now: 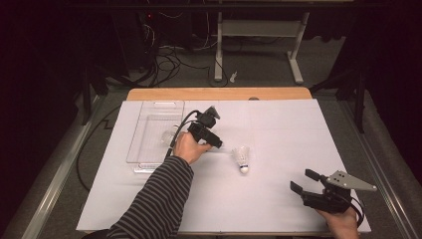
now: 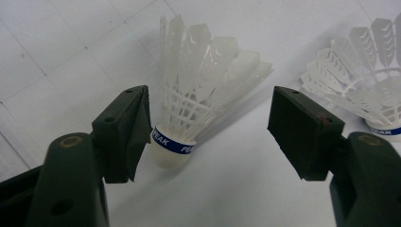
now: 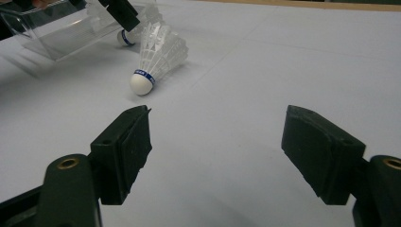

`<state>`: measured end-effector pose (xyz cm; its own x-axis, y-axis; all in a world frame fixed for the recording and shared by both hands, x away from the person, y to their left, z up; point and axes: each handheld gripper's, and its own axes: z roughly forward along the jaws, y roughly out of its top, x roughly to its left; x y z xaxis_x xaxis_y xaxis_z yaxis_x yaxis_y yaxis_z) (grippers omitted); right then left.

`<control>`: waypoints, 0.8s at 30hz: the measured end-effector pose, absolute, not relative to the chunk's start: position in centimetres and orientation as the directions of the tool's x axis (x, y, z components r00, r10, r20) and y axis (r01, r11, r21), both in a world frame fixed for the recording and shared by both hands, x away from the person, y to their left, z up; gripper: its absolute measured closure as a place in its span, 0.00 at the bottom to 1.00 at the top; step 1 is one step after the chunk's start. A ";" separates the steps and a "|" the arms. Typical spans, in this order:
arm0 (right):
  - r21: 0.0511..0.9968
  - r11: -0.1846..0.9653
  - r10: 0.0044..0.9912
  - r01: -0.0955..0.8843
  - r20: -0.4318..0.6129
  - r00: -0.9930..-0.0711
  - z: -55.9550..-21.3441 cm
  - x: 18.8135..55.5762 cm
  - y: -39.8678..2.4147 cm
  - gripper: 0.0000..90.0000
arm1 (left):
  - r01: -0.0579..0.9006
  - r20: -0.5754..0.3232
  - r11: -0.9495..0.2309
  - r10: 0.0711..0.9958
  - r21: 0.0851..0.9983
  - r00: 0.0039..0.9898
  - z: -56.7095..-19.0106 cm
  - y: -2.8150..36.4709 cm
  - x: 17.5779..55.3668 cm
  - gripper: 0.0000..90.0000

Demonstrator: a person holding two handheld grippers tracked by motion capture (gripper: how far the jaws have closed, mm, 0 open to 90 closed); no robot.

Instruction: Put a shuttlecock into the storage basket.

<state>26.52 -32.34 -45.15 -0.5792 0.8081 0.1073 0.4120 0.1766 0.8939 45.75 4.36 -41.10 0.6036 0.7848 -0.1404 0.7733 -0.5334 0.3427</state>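
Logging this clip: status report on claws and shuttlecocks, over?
Left claw open, over the clear tray, shuttlecock between its jaws, not gripped. Right claw open, idle near the table edge. Second shuttlecock lies on the white sheet. Nothing in the way.

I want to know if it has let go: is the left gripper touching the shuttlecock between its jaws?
Cannot tell: in the left gripper view the left gripper is open, but one pad's edge overlaps the shuttlecock.

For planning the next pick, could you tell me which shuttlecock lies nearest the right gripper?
The lone shuttlecock lying on its side mid-table; the others sit farther off by the clear tray.
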 end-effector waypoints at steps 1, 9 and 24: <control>0.894 0.177 0.808 0.412 0.107 -0.579 -45.2 26.5 -32.3 0.28 | 0.774 -0.136 -0.533 0.786 0.342 0.602 -41.2 4.3 45.8 0.35; 0.892 0.177 0.807 0.415 0.110 -0.581 -45.2 26.5 -32.3 0.28 | 0.781 -0.133 -0.539 0.789 0.316 0.599 -41.8 4.1 46.0 0.35; 0.892 0.178 0.806 0.416 0.110 -0.582 -45.2 26.5 -32.3 0.28 | 0.790 -0.131 -0.544 0.794 0.282 0.593 -42.5 4.1 46.3 0.38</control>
